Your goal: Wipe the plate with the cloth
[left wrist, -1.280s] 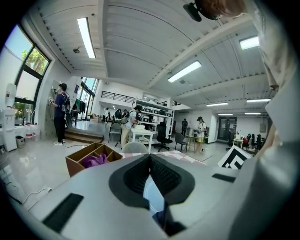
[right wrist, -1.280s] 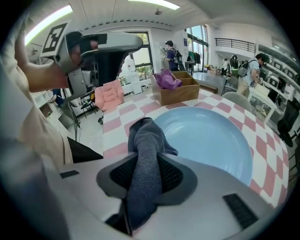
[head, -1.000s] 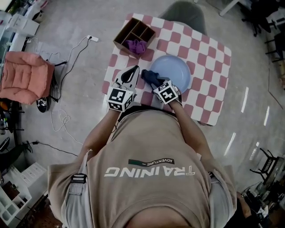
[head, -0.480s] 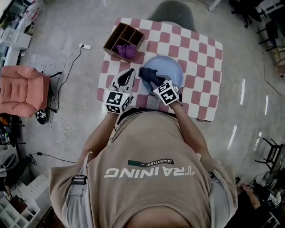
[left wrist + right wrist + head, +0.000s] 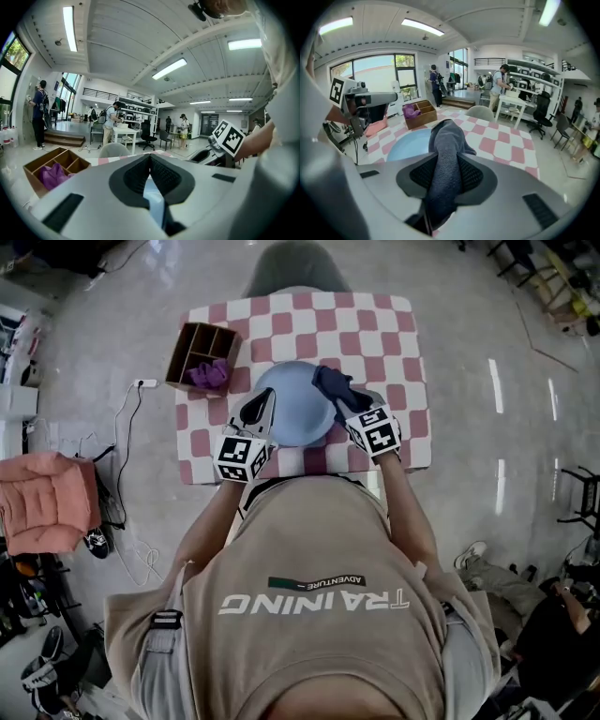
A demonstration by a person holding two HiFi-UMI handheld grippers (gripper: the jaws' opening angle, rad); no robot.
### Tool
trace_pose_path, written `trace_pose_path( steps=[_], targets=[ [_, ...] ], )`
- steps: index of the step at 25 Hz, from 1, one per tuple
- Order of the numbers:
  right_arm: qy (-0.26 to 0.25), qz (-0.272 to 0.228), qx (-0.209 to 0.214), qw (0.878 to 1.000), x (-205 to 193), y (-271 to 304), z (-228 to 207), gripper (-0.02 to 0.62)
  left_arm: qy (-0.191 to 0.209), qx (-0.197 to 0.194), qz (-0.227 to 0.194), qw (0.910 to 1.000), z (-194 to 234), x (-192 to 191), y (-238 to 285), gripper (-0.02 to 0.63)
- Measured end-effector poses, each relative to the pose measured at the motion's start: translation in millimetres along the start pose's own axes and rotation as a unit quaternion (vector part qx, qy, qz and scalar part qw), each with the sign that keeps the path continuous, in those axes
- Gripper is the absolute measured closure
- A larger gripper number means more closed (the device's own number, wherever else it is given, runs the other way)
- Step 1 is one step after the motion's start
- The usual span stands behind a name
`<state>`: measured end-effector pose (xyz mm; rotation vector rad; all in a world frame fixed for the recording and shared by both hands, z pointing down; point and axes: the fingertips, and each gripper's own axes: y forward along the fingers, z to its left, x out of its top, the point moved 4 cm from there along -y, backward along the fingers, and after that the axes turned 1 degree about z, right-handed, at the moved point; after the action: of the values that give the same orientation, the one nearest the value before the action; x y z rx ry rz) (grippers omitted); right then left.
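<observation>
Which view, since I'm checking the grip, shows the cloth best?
The right gripper view: the cloth fills its middle, pinched by the right gripper. The head view shows it small, at the plate's right rim; the left gripper view shows none.

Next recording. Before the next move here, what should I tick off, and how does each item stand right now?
1. Dark grey-blue cloth clamped in right gripper: ok.
2. Light blue round plate pinched at its rim by left gripper: ok.
3. Cloth touching plate: cannot tell; in the head view it lies over the plate's right edge.
4. Plate resting flat on pink-and-white checked table: cannot tell.
5. Wooden divided box with purple cloth apart from plate: ok.
</observation>
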<state>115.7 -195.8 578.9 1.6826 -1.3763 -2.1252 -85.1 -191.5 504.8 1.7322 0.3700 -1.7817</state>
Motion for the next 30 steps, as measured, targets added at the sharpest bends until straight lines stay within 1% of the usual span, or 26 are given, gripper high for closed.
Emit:
trace_pose_path(
  steps=[5, 7, 10, 15, 17, 18, 19, 20, 23, 28, 30],
  targets=[
    [0.043, 0.020, -0.068, 0.997, -47.5, -38.3, -61.0, 0.469, 0.012, -0.037, 0.004, 0.9992, -26.2, 5.8, 30.8, 0.594],
    [0.060, 0.028, -0.085, 0.994, -65.7, -49.6, -75.9, 0.469, 0.017, -0.048, 0.005, 0.9987, -35.4, 8.2, 38.5, 0.594],
    [0.080, 0.030, -0.099, 0.991, -81.3, -59.3, -88.4, 0.469, 0.022, -0.057, 0.007, 0.9981, -43.6, 10.9, 46.1, 0.594],
    [0.090, 0.033, -0.098, 0.991, -91.0, -57.5, -94.3, 0.469, 0.026, -0.052, 0.008, 0.9983, -45.3, 14.7, 50.0, 0.594],
    [0.088, 0.040, -0.100, 0.990, -96.5, -52.0, -94.8, 0.458, 0.024, -0.045, 0.008, 0.9986, -43.3, 15.7, 48.1, 0.594],
    [0.085, 0.042, -0.105, 0.990, -99.7, -49.3, -95.5, 0.436, 0.023, -0.041, 0.007, 0.9989, -42.1, 16.1, 46.6, 0.594],
    [0.083, 0.041, -0.108, 0.990, -101.9, -47.4, -96.2, 0.382, 0.022, -0.037, 0.006, 0.9990, -40.8, 16.5, 44.9, 0.594],
    [0.082, 0.036, -0.108, 0.990, -102.4, -46.2, -96.6, 0.354, 0.022, -0.032, 0.005, 0.9992, -38.8, 16.6, 43.0, 0.594],
    [0.080, 0.020, -0.098, 0.992, -97.3, -44.0, -97.4, 0.354, 0.021, -0.014, 0.005, 0.9997, -29.3, 14.3, 37.1, 0.594],
    [0.075, 0.012, -0.086, 0.993, -85.9, -41.6, -98.7, 0.356, 0.011, 0.009, 0.003, 0.9999, -17.8, 11.1, 27.9, 0.594],
    [0.079, 0.000, -0.080, 0.994, -79.7, -44.4, -96.8, 0.381, 0.005, 0.015, 0.001, 0.9999, -16.4, 11.4, 25.4, 0.594]
  ],
)
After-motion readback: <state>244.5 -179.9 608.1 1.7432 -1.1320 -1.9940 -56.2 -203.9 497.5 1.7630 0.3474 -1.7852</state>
